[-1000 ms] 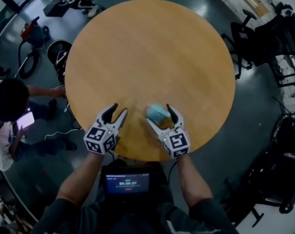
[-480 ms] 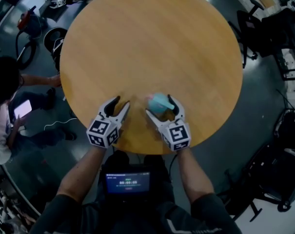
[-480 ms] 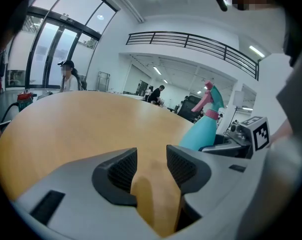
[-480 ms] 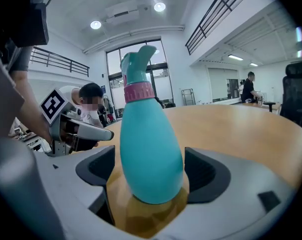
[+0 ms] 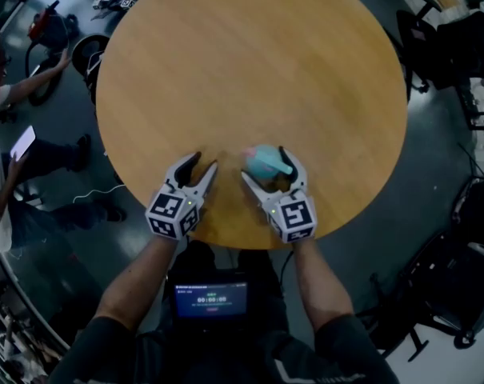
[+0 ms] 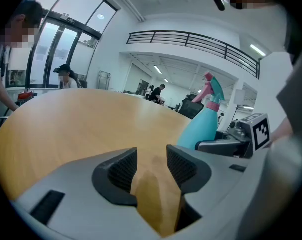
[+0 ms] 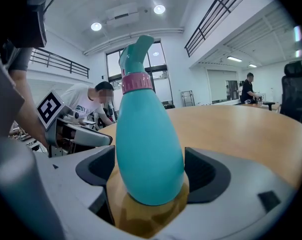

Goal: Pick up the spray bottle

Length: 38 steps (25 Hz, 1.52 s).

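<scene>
Spray bottle (image 7: 148,149): teal, teardrop-shaped body, wide at the base and narrowing to the neck. A pink collar (image 7: 137,82) sits at the neck under a teal trigger head (image 7: 136,51). No label or print is visible on the side facing the right gripper view. It stands upright on the round wooden table (image 5: 250,62), close to the table's near edge and slightly right of centre as the person faces it.

Right gripper (image 5: 265,165): jaws spread wide, one on each side of the bottle's lower body. The ribbed black pads (image 7: 200,173) lie just beside the bottle's widest part. Whether they press on it cannot be told. The bottle's base rests on the table surface.

Left gripper (image 5: 204,162): low over the table near the same edge, just left of the bottle and clear of it. Its jaws stand a narrow gap apart, with only bare tabletop showing between them. It has hold of nothing.

Each gripper's marker cube (image 5: 296,216) sits at the table's near rim.
</scene>
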Motion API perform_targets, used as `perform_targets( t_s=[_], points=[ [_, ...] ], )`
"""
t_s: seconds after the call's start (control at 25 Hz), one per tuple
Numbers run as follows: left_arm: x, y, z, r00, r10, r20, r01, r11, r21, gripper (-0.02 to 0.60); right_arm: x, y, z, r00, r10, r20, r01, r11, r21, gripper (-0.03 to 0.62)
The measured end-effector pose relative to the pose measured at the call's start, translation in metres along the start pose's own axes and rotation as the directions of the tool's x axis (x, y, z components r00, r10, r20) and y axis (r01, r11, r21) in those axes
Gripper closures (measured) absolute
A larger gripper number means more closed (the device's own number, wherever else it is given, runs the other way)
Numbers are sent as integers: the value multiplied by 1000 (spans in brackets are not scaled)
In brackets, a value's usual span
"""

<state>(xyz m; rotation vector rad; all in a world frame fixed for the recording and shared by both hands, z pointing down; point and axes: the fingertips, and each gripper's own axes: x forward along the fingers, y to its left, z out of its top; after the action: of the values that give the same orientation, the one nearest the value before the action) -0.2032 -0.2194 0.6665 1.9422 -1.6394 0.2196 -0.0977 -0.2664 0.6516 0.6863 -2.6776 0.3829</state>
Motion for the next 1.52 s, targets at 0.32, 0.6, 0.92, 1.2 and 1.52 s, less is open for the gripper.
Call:
perform_targets(
  t_s=[0.32,0.6,0.92,1.2,1.52],
  points=[
    [9,2,8,1000,-7,6,7,1000,15,399,13,2,4,1000,6,15,-5,999,-42,163],
    [13,4,14,1000,-9,5,9,1000,27,399,32,5,11,999,22,27,-20,997,-81,131],
    [14,2,20,1000,-15,25,15,1000,16,399,41,5,10,999,37,9,-35,989,-140,145],
    [8,-2,47,997,-18,79,16,1000,23,402,31,4,25,1000,29,-8,-30,993,-113,151],
    [-15,-16,114,981,-42,191,32,998,59,420,6,12,100,997,53,56,-46,991,-126,151]
  ],
)
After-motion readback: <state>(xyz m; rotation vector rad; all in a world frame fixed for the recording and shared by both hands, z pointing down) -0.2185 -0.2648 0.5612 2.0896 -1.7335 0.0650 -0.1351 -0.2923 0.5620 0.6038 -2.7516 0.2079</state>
